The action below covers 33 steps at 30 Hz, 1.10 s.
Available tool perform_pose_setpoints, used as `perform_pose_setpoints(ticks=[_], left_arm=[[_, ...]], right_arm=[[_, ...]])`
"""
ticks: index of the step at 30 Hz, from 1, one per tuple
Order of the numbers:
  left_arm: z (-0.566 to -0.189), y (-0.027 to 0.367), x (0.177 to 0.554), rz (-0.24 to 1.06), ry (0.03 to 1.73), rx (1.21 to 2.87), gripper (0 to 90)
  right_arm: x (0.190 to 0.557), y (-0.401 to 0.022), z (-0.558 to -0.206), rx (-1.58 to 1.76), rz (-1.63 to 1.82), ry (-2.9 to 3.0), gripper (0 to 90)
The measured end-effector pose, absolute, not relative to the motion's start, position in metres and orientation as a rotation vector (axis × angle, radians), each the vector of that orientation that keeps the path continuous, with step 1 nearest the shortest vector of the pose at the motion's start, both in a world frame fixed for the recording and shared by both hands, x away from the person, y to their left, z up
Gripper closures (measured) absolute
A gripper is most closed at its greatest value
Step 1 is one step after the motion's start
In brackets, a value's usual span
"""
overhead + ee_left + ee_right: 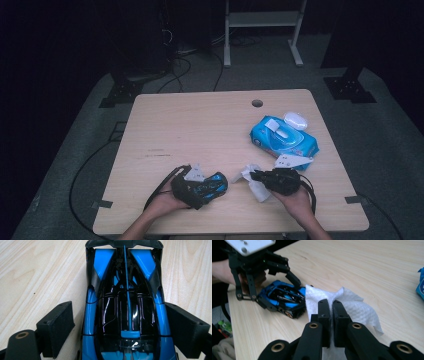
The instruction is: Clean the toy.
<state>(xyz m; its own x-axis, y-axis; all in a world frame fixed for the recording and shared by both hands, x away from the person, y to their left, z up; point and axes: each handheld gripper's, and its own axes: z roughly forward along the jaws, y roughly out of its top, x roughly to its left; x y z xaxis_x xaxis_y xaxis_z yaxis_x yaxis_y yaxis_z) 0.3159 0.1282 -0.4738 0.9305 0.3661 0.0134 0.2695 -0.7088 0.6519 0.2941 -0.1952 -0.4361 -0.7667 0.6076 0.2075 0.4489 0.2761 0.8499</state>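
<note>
1. High view: one pale wooden tabletop [200,130] carries one toy car, one loose wipe and one wipe pack; two grippers work at its near edge.
2. One glossy blue-and-black toy racing car [207,187] lies on the tabletop near the near edge, left of the wipe pack and well apart from it.
3. One left gripper [192,187] straddles the car. In the left gripper view the car [125,310] sits between its two black jaws, which stand spread; the left pad is clear of the car's side, the right pad is just beside it.
4. One right gripper [260,176] sits to the right of the car, between it and the pack. Its jaws are pressed together on one crumpled white paper wipe [352,305], pinching it.
5. That wipe [252,182] hangs just beside the car's end; in the right gripper view its edge reaches the car [283,298], though I cannot tell whether it touches.
6. One blue plastic wipe pack [284,137] with its white lid flipped open lies beyond the right gripper.
</note>
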Motion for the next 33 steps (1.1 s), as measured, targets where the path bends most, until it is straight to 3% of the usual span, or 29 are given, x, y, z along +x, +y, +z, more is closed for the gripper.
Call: perform_pose_setpoints(ticks=[2, 5, 19, 33], left_arm=[[-0.474, 0.129, 0.316, 0.183, 0.439, 2.396, 13.7], [-0.470, 0.128, 0.310, 0.189, 0.395, 2.405, 25.7], [-0.467, 0.124, 0.311, 0.245, 0.380, 2.411, 26.0], [-0.453, 0.103, 0.345, 0.285, 0.380, 2.389, 27.6]], right_arm=[[0.294, -0.195, -0.437, 0.984, 1.476, 2.391, 85.8], [0.294, -0.196, -0.439, 0.987, 1.463, 2.398, 85.8], [0.293, -0.205, -0.440, 1.000, 1.459, 2.396, 85.7], [0.291, -0.233, -0.433, 1.046, 1.452, 2.321, 85.8]])
